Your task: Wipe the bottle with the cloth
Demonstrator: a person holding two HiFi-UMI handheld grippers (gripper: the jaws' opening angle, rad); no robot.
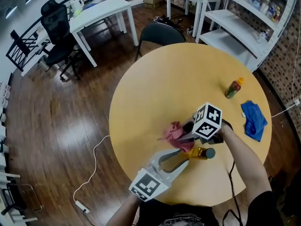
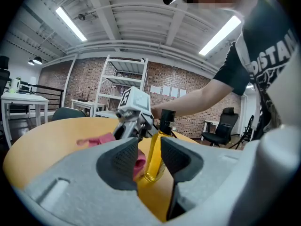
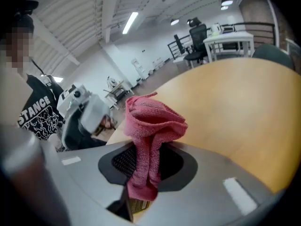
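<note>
Left gripper (image 2: 149, 145): jaws partway apart, clamped on the base end of the bottle (image 2: 154, 166), whose capped neck points away from them. Right gripper (image 3: 148, 163): jaws closed on a fold of the pink cloth (image 3: 151, 119), which bunches past the jaws and hangs against the bottle's side. The bottle is rigid, smooth and liquid-filled, so probably slippery and fairly heavy, and is best held at base or neck. The cloth is soft and light and can be pinched anywhere. Beyond both lies the round table (image 1: 155, 93).
</note>
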